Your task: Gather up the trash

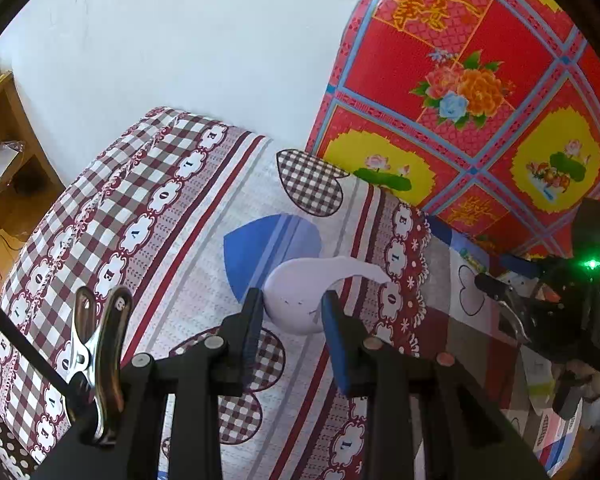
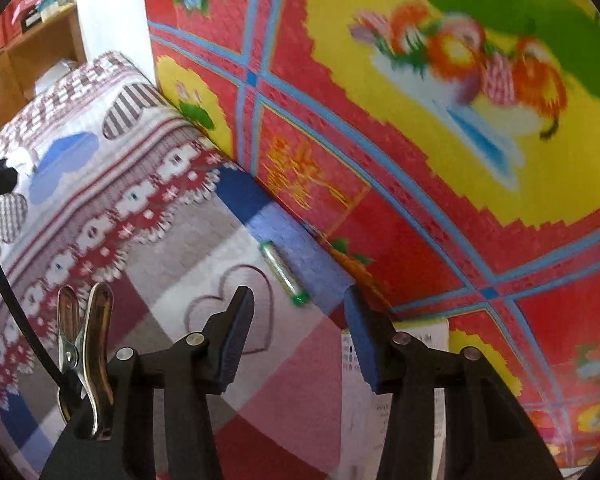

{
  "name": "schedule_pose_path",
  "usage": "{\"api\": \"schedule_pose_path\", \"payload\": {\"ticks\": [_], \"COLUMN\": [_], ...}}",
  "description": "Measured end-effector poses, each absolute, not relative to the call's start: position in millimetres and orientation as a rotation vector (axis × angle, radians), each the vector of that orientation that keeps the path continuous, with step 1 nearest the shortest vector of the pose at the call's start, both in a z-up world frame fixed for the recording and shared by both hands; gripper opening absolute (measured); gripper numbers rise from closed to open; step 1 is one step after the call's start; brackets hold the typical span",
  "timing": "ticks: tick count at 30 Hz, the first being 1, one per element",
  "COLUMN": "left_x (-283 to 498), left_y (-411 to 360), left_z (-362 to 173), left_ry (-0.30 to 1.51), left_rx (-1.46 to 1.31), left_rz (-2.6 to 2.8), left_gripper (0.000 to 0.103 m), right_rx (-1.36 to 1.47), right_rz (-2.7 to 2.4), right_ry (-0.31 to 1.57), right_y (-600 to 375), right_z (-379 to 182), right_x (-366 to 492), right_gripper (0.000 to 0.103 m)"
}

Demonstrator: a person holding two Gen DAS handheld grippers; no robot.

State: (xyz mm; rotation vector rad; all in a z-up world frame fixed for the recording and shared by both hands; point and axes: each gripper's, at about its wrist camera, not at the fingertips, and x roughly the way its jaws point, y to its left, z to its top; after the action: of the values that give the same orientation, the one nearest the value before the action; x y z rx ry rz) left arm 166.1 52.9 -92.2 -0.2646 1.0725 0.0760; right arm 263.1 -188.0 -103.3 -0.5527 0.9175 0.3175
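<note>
Setting was a home bedroom. A bed (image 1: 172, 216) took up most of both views, covered by a patchwork sheet (image 1: 204, 184) printed with checked hearts and "LOVE" lettering. A red floral quilt (image 1: 480, 92) with yellow medallions stood bunched against it. A plain white wall (image 1: 180, 40) was behind, with a wooden shelf unit (image 1: 8, 128) holding household clutter at the left edge.

Bedsheet (image 1: 188, 216): matt woven cloth. Red quilt (image 1: 480, 80): printed cloth. Scrap (image 1: 300, 300): smooth, probably paper. Clip (image 1: 96, 356): glossy metal. Pads (image 1: 336, 344): matt blue, rubbery. Tube (image 2: 282, 272): shiny, blurred.
</note>
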Motion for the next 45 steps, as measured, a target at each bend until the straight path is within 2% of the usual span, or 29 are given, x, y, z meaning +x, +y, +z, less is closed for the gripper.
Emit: {"api": "schedule_pose_path", "payload": {"ticks": [6,9,11,14,25,45], "left_x": [165.3,165.2,165.0,165.3,157.7,121.8], "left_y": [55.2,56.3,57.2,56.2,66.2,112.9], "left_z": [-91.4,-91.2,-90.4,-90.0,-79.5,-48.5], "left_ry": [1.082,1.085,1.085,1.085,1.078,1.065], "left_rx": [-0.25,-0.246,-0.245,-0.245,-0.24,-0.245], "left_rz": [0.077,0.079,0.08,0.081,0.067,0.013], "left_gripper": [0.031,0.031,0.031,0.031,0.031,0.031], "right_rx": [-0.499,-0.467,-0.46,-0.459,-0.318,-0.131], "right_rz": [0.357,0.391,0.405,0.425,0.392,0.439], "right_ry": [0.919,0.923,0.924,0.932,0.967,0.952], "right_y": [-190.0,-185.9,-181.2,-172.0,-166.2,-103.7], "right_z": [-108.6,-109.0,-109.8,-110.6,-109.7,-89.2], "right_x": [279.5,287.5,290.3,284.6,270.1,163.3], "right_gripper": [0.048,0.035,0.022,0.011,0.011,0.011]}}
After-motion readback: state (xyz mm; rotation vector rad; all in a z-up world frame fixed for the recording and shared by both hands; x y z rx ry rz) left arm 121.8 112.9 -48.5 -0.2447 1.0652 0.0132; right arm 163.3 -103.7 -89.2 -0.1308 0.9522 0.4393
